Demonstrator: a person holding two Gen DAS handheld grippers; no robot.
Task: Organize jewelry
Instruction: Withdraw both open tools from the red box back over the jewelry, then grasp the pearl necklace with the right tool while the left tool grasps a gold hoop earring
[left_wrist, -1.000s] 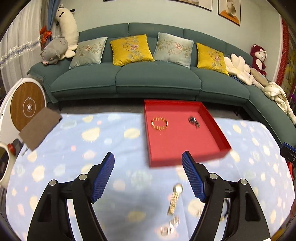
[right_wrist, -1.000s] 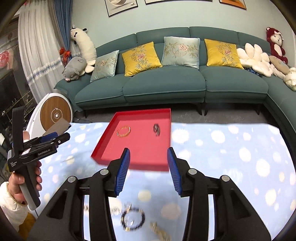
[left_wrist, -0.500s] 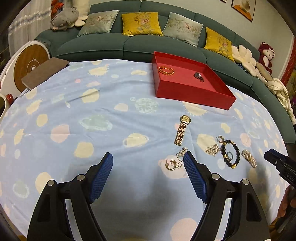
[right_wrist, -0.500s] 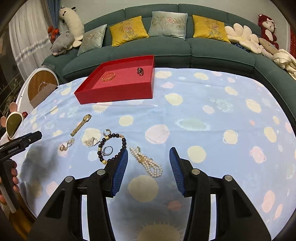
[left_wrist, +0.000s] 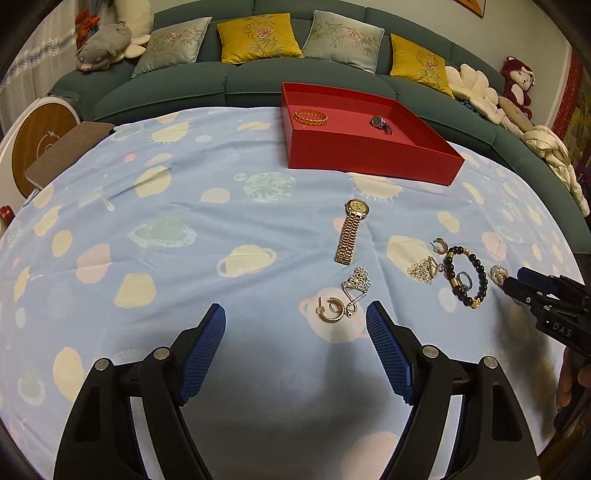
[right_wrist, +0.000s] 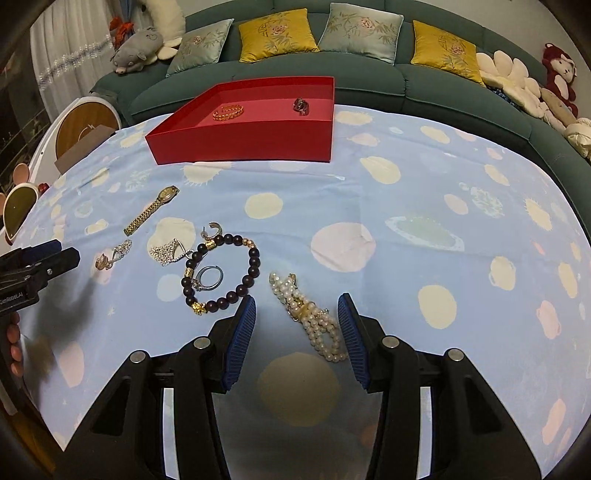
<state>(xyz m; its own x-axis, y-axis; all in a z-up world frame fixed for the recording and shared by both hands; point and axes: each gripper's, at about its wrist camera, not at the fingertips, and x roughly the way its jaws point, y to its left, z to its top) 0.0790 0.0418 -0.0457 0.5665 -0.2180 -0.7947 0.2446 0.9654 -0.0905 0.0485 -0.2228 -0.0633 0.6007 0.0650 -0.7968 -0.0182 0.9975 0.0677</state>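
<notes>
Pearl bracelet (right_wrist: 308, 315) lies flat on the blue spotted cloth (right_wrist: 406, 192), between the spread jaws of the right gripper (right_wrist: 297, 326), nearer its right pad, not gripped. Looks light, limp, multi-strand; beads are smooth and likely to roll out of the pads, so best pinch is at the gold clasp in the middle, judging by the bunching there. Just left sits the dark bead bracelet (right_wrist: 236, 273) with a silver ring (right_wrist: 209, 277) inside its loop; stiffer beads, ring tiny and slippery. Gold watch (left_wrist: 351, 230) lies further off, metal band, heaviest piece, grab across the band. Earrings and chain (left_wrist: 341, 299) lie just ahead of the left gripper (left_wrist: 295, 352), jaws wide apart, empty; tangled, probably, hard to tell. Red tray (left_wrist: 369, 155) at the far edge holds a gold bangle (left_wrist: 311, 117) and another watch (left_wrist: 381, 122).
</notes>
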